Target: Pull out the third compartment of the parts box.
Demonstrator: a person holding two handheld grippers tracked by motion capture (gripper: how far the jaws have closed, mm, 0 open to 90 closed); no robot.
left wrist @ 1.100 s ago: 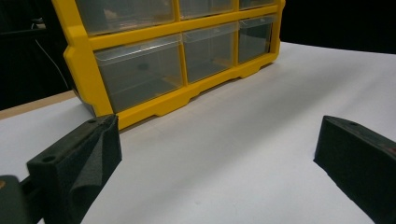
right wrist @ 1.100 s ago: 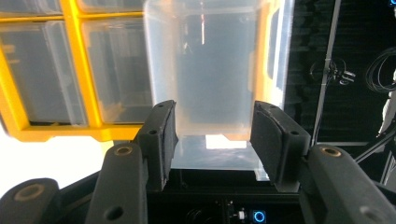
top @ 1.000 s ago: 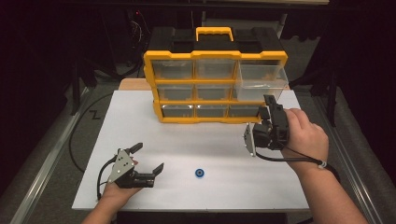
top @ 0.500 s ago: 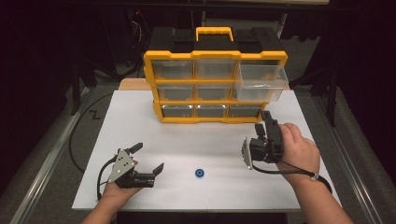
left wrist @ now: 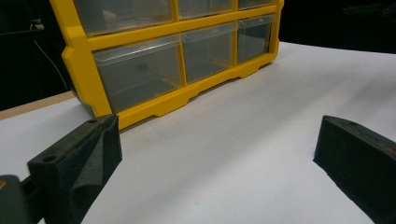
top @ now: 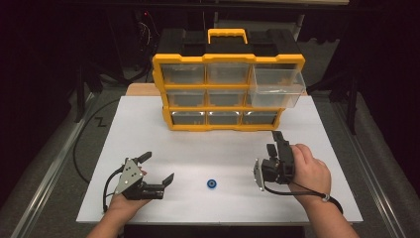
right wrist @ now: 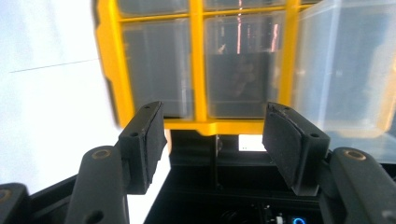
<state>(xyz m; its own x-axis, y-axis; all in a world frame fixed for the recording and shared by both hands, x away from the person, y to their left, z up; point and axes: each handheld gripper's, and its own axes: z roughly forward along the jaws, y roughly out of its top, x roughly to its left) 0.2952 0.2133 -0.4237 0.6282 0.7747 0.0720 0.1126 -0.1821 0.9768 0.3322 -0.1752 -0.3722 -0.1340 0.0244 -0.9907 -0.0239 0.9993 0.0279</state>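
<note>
since earlier, right gripper (top: 275,145) lower, jaws opening.

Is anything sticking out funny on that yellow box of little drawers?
Yes. The top right drawer of the yellow drawer box is pulled out toward the table, while the other drawers sit flush. It looks empty. A small blue ring also lies alone on the white table, between the two tongs.
</note>
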